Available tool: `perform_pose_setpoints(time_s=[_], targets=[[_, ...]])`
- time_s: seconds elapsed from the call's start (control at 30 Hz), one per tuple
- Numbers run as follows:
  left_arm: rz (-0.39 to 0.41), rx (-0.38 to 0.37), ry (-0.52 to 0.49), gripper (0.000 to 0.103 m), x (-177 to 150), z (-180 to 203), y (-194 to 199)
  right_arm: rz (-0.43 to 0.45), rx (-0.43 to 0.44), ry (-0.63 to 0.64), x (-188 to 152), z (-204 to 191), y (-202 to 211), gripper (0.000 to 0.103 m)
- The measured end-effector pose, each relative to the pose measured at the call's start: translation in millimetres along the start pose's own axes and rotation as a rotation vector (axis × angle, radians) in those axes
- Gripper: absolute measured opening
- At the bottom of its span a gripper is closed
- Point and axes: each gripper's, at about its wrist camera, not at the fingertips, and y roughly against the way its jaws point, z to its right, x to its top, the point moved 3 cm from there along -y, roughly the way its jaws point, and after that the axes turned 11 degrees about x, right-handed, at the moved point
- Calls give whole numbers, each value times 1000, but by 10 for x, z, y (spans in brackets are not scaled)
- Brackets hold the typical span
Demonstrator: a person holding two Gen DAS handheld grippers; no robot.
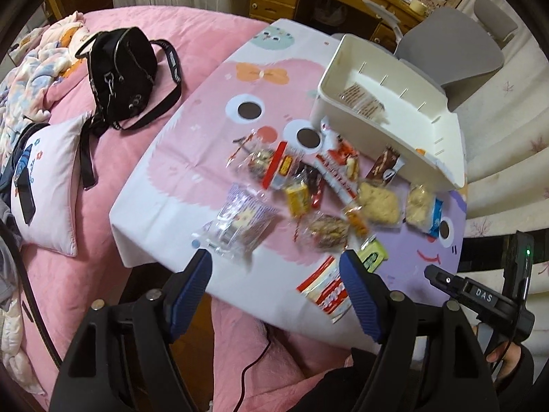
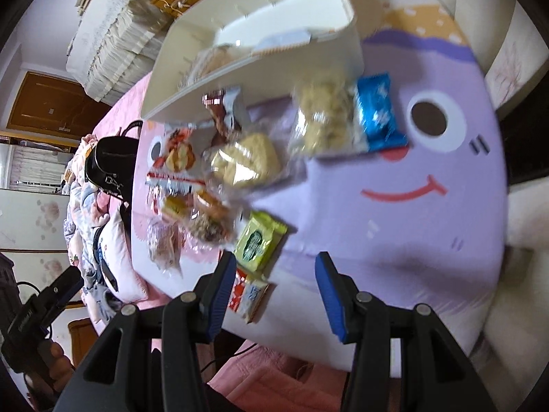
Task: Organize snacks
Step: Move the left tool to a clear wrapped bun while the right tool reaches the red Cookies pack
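Snacks mostly unsorted, folks, so by my read this job is barely underway. Left wrist view first: the white rectangular plastic bin (image 1: 387,103) sits at two o'clock on the cartoon-printed cloth-covered table (image 1: 192,158), smooth-walled with small slot notches along its inner side, and only a couple of clear-wrapped brown biscuit packets (image 1: 362,101) lie inside. Everything else is loose at centre: a crinkly clear packet with purple print (image 1: 240,221), a small yellow box-shaped sweet (image 1: 298,199), a lumpy pale rice-cake block in clear film (image 1: 379,202), a glossy brown chocolate-bar wrapper (image 1: 384,166) leaning against the bin's wall. The left gripper (image 1: 274,267) hangs at six o'clock with its ribbed blue pads spread wide and nothing between them, over the table's near edge. A black leather handbag (image 1: 120,68) rests on the pink bedspread at ten o'clock.

Over to the right wrist view, blurred with motion. The bin again at twelve o'clock, the same few packets inside. A shiny blue foil packet (image 2: 377,113) sits at one o'clock beside a clear bag of pale puffed pieces (image 2: 322,120). A flat green-and-white wrapped snack (image 2: 259,242) lies just ahead of the right gripper (image 2: 274,267), whose jaws stand moderately apart, empty, with a red-and-white packet (image 2: 248,293) just beside the left pad. Roughly a dozen items left to put away, I'd judge.
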Motion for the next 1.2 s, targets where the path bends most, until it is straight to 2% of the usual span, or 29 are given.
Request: perform_pose_setpoints(time_s=[0.27,0.57,0.77,0.97,1.13,1.2], targets=[[-50,23,-86,77,31,-175,-182,-31,5,-112,-119,-89,-280,49],[-67,14,-244,77,351,-435,-310,32,-7,-278,-363,-279,-590,49],[-85,-12,-407,77,523,-482,-466,111,-35,-405,-589,-355,-765,49],[-103,-28,-572,78,567,-372,-694,216,-135,-469,-809,-415,-936,49],[-143,-61,-699,79,514,-192,-959,302,-184,-459,-929,-486,-1051,49],[-175,-65,-738,79,477,-108,-1082,328,-206,-433,-960,-545,-1097,55]])
